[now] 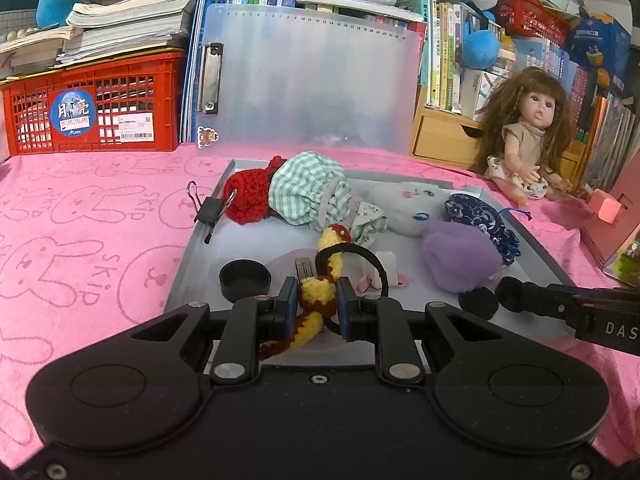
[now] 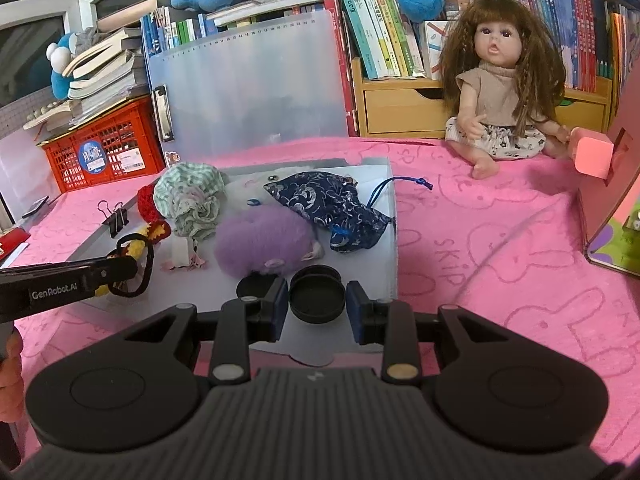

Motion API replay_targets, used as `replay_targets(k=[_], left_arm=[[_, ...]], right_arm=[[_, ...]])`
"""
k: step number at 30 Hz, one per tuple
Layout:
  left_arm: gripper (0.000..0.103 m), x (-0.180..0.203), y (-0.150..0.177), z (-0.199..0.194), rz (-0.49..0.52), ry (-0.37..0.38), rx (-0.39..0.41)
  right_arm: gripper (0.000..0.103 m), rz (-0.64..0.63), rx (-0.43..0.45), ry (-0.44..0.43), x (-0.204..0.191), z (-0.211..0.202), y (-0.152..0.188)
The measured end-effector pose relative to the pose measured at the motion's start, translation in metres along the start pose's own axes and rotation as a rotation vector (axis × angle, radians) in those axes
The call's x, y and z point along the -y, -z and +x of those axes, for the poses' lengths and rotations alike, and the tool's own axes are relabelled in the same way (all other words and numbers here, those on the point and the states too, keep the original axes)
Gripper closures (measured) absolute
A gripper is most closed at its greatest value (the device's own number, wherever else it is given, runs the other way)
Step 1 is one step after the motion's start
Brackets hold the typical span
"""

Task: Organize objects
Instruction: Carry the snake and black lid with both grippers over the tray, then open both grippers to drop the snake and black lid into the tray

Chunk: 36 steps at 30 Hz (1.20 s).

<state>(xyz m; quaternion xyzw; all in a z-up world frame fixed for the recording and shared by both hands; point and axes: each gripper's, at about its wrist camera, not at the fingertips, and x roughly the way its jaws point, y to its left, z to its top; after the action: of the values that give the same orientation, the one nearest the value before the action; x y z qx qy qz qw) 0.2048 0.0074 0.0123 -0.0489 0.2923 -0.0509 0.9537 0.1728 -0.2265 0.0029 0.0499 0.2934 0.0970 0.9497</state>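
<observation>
A grey tray [image 1: 192,248] lies on the pink cloth with several small items in it. My left gripper [image 1: 318,300] is shut on a yellow and red crocheted hair tie [image 1: 316,292] with a black elastic loop, low over the tray's near end. My right gripper [image 2: 317,304] is shut on a black round cap [image 2: 317,298] at the tray's near right part [image 2: 372,264]. A second black disc [image 2: 256,286] lies just left of it. Another black cap [image 1: 245,280] sits left of my left gripper. In the left wrist view the right gripper's finger [image 1: 516,294] comes in from the right.
In the tray lie a red crochet piece [image 1: 248,196], green checked cloth [image 1: 308,188], white plush [image 1: 408,204], purple fluffy ball [image 1: 460,256] and navy pouch [image 1: 480,216]. A binder clip [image 1: 210,208] grips the left rim. A doll [image 2: 500,92], pink block [image 2: 592,156], red crate [image 1: 92,108] and books stand behind.
</observation>
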Motion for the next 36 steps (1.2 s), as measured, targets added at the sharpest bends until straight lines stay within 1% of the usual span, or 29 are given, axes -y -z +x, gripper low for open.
replay_targets(k=[12,18,20,21,24,27,29,30,31,32,33,35,36], left_arm=[[0.084,-0.002,-0.008,0.021,-0.013,-0.023,-0.023],[0.083,-0.002,-0.007,0.021,-0.008,-0.021,-0.029],[0.083,-0.002,-0.008,0.020,-0.009,-0.020,-0.029],[0.083,-0.002,-0.008,0.020,-0.010,-0.019,-0.030],[0.082,0.000,-0.007,0.017,-0.004,-0.017,-0.031],[0.077,0.002,-0.007,0.014,-0.002,-0.013,-0.030],[0.067,0.002,-0.008,0.011,-0.004,-0.008,-0.026],[0.066,0.003,-0.008,0.009,-0.003,-0.005,-0.022],[0.063,0.003,-0.008,0.007,0.001,-0.004,-0.018],[0.060,0.004,-0.008,0.005,0.005,-0.003,-0.014],[0.058,0.005,-0.009,0.003,0.010,-0.003,-0.009],[0.049,0.006,-0.009,-0.001,0.016,-0.003,0.000],[0.047,0.007,-0.009,-0.004,0.017,-0.002,0.004]], right_arm=[[0.067,0.003,-0.012,-0.005,-0.006,0.015,-0.008],[0.067,0.000,-0.013,-0.010,-0.008,0.015,-0.008],[0.065,0.005,-0.013,-0.012,-0.007,0.014,-0.008],[0.062,0.008,-0.012,-0.013,-0.007,0.013,-0.007],[0.062,0.009,-0.010,-0.016,-0.007,0.012,-0.007],[0.062,0.006,-0.006,-0.017,-0.008,0.011,-0.008],[0.060,0.003,-0.002,-0.017,-0.009,0.009,-0.008],[0.058,0.001,0.001,-0.017,-0.010,0.008,-0.008],[0.053,0.000,0.004,-0.018,-0.010,0.007,-0.008],[0.049,-0.001,0.006,-0.019,-0.011,0.006,-0.008],[0.047,-0.003,0.008,-0.020,-0.011,0.005,-0.008],[0.047,-0.006,0.013,-0.022,-0.013,0.002,-0.009],[0.047,-0.007,0.015,-0.022,-0.013,0.001,-0.009]])
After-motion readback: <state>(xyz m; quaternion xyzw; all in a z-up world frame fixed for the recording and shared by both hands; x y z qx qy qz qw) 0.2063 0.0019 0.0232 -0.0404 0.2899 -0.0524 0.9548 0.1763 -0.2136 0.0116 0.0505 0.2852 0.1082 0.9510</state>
